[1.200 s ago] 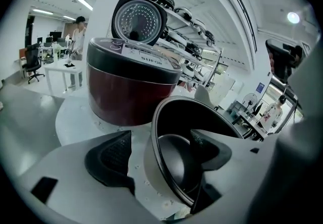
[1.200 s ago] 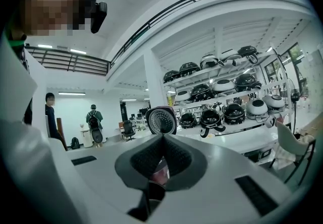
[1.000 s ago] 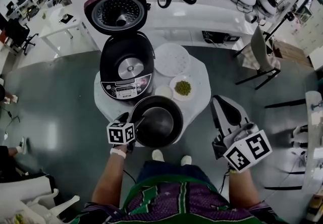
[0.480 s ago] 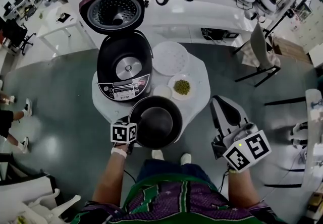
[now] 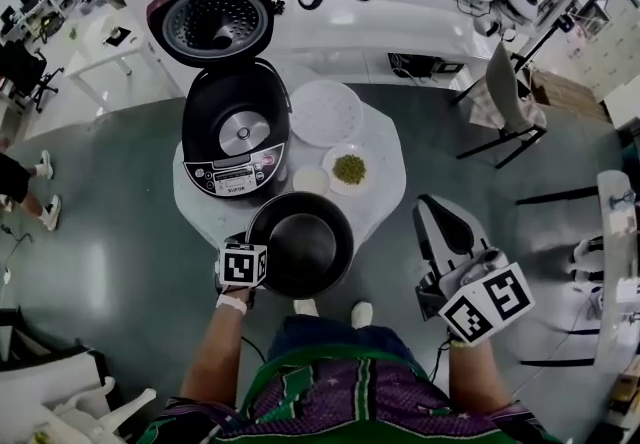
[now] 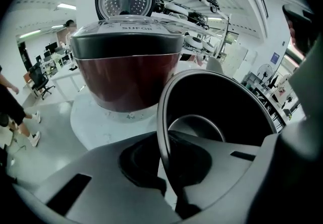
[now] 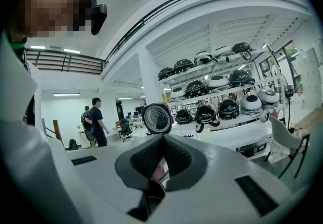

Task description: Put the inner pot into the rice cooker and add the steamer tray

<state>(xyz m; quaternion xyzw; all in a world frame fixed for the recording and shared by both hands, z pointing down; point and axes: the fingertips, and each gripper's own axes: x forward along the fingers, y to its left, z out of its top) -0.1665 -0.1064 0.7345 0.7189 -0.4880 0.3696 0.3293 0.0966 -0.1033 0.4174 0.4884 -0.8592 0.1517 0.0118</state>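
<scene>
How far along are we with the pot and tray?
Done: the rice cooker stands open and empty. In hand: the left gripper has just closed on the rim of the inner pot. Left: set the pot into the cooker, then add the steamer tray, which lies beside it. The right gripper is shut, holding nothing.

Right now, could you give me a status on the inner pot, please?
Left gripper just closed on inner pot rim; pot on table. Right gripper shut, empty. Rice cooker open, way clear.

head view overhead, steeply down; all three share rice cooker point(image 5: 235, 132)
</scene>
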